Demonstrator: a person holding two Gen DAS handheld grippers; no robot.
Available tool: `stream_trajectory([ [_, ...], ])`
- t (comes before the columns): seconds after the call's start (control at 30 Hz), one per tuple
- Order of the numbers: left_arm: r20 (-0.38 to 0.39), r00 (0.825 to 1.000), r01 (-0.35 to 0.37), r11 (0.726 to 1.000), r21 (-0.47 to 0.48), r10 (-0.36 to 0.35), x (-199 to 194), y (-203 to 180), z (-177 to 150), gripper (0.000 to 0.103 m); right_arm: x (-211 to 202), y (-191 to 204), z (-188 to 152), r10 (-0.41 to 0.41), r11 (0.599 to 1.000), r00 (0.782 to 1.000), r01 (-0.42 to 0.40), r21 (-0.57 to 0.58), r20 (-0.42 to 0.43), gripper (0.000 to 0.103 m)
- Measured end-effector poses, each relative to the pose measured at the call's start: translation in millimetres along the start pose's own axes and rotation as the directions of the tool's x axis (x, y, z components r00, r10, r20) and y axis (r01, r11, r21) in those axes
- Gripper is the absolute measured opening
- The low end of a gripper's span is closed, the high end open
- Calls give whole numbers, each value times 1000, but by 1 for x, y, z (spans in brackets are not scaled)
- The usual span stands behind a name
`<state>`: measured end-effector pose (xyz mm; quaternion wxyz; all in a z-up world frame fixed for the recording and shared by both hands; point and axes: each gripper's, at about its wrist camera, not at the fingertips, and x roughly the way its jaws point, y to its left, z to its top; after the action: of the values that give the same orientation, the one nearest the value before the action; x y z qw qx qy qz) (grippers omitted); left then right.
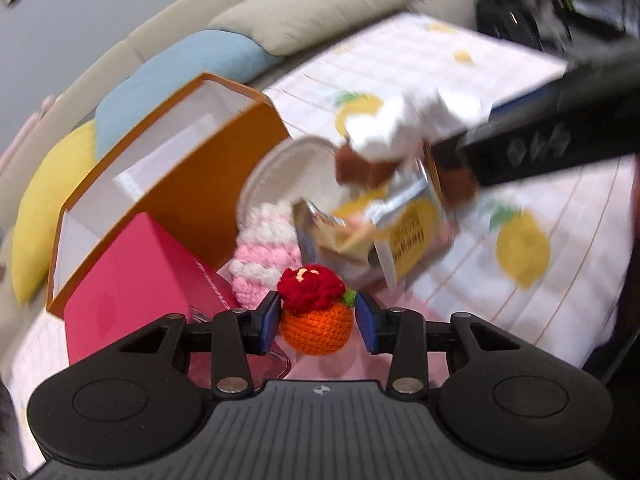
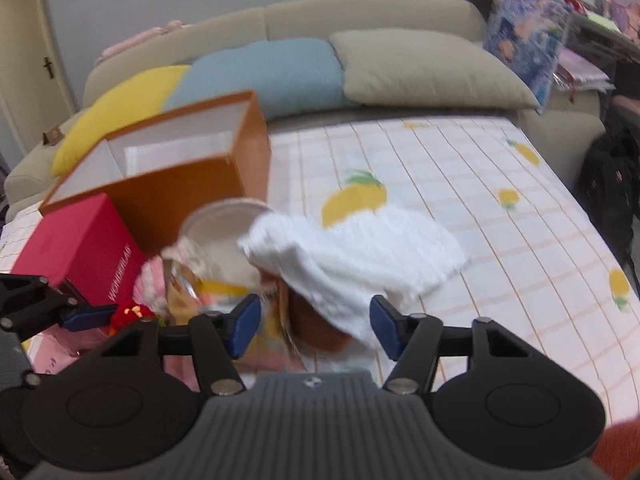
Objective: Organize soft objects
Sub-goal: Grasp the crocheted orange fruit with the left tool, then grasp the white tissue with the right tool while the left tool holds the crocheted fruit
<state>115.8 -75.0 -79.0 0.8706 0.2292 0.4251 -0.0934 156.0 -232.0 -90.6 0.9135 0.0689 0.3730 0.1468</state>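
Straddling the orange crochet fruit (image 1: 317, 330), the left claw (image 1: 317, 322) stands open; the right claw (image 2: 316, 326) gapes around a white cloth (image 2: 352, 260).

"WONDERLAB" on red box (image 2: 80, 256)

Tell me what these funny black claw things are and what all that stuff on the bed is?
They are hand-held grabbers, one in each of a person's hands, each with a small camera looking along its two blue-padded fingers. One picture comes from the left grabber, the other from the right grabber. The left one has its pads on either side of a crocheted orange ball with a red flower on top; whether they are squeezing it is unclear. The right one is open, reaching toward a white cloth draped over something brown. On the lemon-print sheet also sit an open orange cardboard box, a pink box and a pink-and-white crocheted piece.
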Motion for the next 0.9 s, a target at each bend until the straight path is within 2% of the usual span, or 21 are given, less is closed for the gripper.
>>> stream_trajectory([
  [0.1, 16, 1000, 15, 998, -63, -14, -11, 6, 7, 46, 6, 5, 8, -5, 999, 1000, 6, -36, 14, 55],
  [0.2, 27, 1000, 19, 997, -80, -17, -15, 10, 13, 46, 16, 8, 17, 3, 998, 1000, -1, -70, 25, 55],
  [0.37, 20, 1000, 17, 993, -117, -15, -16, 15, 14, 46, 46, 12, 32, 1, 984, 1000, -4, -179, -21, 66],
  [0.47, 12, 999, 39, 985, -170, -38, -15, 20, 18, 46, 62, 5, 35, 19, 985, 998, -30, -171, -65, 65],
  [0.5, 11, 999, 46, 982, -184, -44, -14, 21, 20, 46, 65, 3, 36, 29, 987, 996, -42, -158, -83, 61],
  [0.53, 11, 999, 42, 982, -185, -41, -14, 20, 21, 46, 68, 1, 37, 44, 988, 994, -58, -142, -100, 50],
  [0.6, 16, 999, 30, 985, -170, -28, -13, 17, 23, 46, 71, -3, 38, 84, 989, 989, -98, -106, -125, 40],
  [0.63, 18, 999, 35, 985, -170, -33, -13, 17, 24, 46, 71, -2, 38, 94, 990, 987, -106, -96, -127, 31],
  [0.7, 19, 999, 50, 982, -183, -47, -13, 18, 25, 46, 69, -1, 38, 98, 990, 987, -110, -93, -125, 22],
  [0.77, 17, 999, 50, 981, -187, -48, -12, 19, 25, 46, 64, -2, 40, 100, 990, 988, -110, -88, -114, 7],
  [0.8, 16, 999, 48, 981, -188, -46, -12, 20, 24, 46, 60, -3, 41, 102, 990, 989, -111, -84, -103, 3],
  [0.9, 13, 999, 49, 977, -209, -47, -13, 24, 22, 46, 49, -10, 47, 81, 993, 995, -85, -77, -57, 2],
])
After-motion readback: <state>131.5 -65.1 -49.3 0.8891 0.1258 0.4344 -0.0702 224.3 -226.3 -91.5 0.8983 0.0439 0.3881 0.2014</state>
